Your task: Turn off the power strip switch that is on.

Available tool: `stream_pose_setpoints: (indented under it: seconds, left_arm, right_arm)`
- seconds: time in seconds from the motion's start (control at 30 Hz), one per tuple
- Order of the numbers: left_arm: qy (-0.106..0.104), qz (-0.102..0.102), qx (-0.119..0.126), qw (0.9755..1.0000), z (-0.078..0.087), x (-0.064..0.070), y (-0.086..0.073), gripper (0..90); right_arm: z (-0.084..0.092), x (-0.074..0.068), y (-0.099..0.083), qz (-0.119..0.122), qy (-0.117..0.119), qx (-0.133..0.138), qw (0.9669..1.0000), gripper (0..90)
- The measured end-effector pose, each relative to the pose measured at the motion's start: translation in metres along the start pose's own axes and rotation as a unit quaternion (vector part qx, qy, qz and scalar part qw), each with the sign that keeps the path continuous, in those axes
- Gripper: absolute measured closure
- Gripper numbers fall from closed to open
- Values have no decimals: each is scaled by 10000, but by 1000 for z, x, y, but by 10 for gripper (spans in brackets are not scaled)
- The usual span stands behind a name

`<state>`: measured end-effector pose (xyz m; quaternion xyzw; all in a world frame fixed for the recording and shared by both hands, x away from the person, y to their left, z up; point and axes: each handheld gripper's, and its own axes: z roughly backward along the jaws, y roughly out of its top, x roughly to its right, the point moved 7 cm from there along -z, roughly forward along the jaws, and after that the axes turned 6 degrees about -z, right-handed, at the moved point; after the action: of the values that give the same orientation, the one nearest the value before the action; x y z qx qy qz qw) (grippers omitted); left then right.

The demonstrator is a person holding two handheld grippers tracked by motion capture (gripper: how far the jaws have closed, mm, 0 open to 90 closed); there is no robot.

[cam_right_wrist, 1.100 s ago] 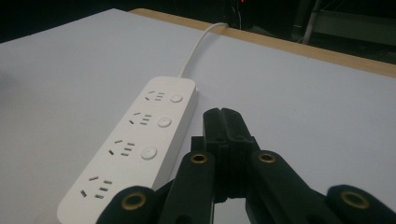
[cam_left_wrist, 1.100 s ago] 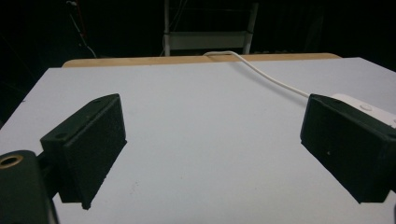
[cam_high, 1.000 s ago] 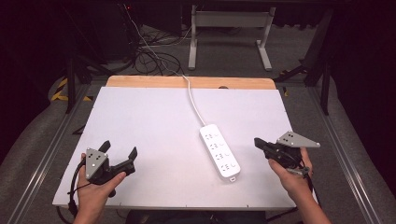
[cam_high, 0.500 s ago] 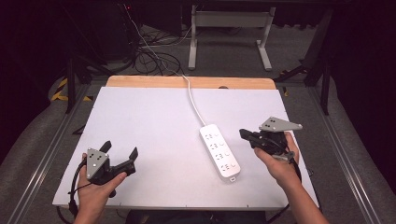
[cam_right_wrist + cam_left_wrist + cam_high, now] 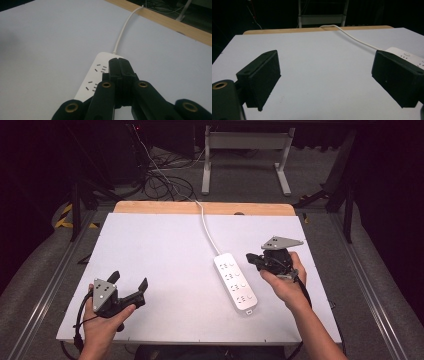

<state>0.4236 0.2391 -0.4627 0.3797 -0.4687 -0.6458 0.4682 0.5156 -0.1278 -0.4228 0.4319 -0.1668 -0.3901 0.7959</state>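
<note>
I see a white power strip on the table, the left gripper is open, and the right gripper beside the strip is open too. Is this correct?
Not quite. The right gripper is shut: the right gripper view shows its two jaws pressed together with nothing between them, above the power strip. The rest holds: the strip lies on the table, and the left gripper is open.

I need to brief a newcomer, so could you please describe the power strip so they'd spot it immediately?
Look at the white table, right of centre. The power strip lies flat there: a long white bar of sockets, with a white cord running to the far wooden edge.
</note>
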Motion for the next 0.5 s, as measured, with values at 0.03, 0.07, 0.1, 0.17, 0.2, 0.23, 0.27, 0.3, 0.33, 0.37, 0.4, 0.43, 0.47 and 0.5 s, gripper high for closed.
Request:
stream_pose_setpoints:
  seconds: [0.03, 0.07, 0.1, 0.17, 0.2, 0.23, 0.27, 0.3, 0.33, 0.37, 0.4, 0.43, 0.47, 0.5]
  left_arm:
    - [1, 6, 11, 10000, 0, 0, 0, 91]
    - [-1, 1, 3, 10000, 0, 0, 0, 91]
    - [-2, -1, -10, 10000, 0, 0, 0, 93]
    - [-28, -6, -16, 10000, 0, 1, -1, 97]
    - [-34, -2, -15, 10000, -1, 1, -1, 97]
    - [-23, -13, -20, 10000, -1, 1, -1, 98]
    - [-30, -13, -23, 10000, -1, 1, -1, 100]
    - [-30, -9, -26, 10000, -1, 1, -1, 100]
    - [-34, -6, -31, 10000, -1, 1, -1, 100]
    - [-31, -8, -33, 10000, -1, 1, -1, 100]
    - [-34, -4, -33, 10000, -1, 1, -1, 100]
    - [-34, 0, -41, 10000, -1, 1, -1, 100]
    - [-41, 4, -56, 10000, -1, 0, -1, 95]
    - [-54, 11, -70, 10000, -1, 0, -1, 94]
  right_arm:
    - [-1, 1, 0, -29, -1, -22, 10000, 900]
    - [-3, 2, 0, -24, -7, -40, 10000, 900]
    - [-5, 3, 0, -43, -22, -88, 9999, 900]
    - [-8, 4, 0, -50, -19, -110, 9999, 900]
    - [-8, 4, 0, -50, -19, -110, 9999, 900]
    - [-9, 5, 0, -60, -21, -128, 9999, 900]
    - [-12, 5, 0, -76, -19, -156, 9998, 900]
    - [-12, 5, 0, -76, -19, -156, 9998, 900]
    - [-13, 5, 0, -81, -19, -167, 9998, 900]
    - [-17, 5, 0, -81, -19, -205, 9998, 900]
    - [-17, 5, 0, -81, -19, -205, 9998, 900]
    - [-19, 5, 0, -90, -2, -230, 9997, 900]
    - [-24, 4, 1, -79, -4, -272, 9996, 900]
    - [-27, 3, 1, -63, 10, -297, 9995, 900]
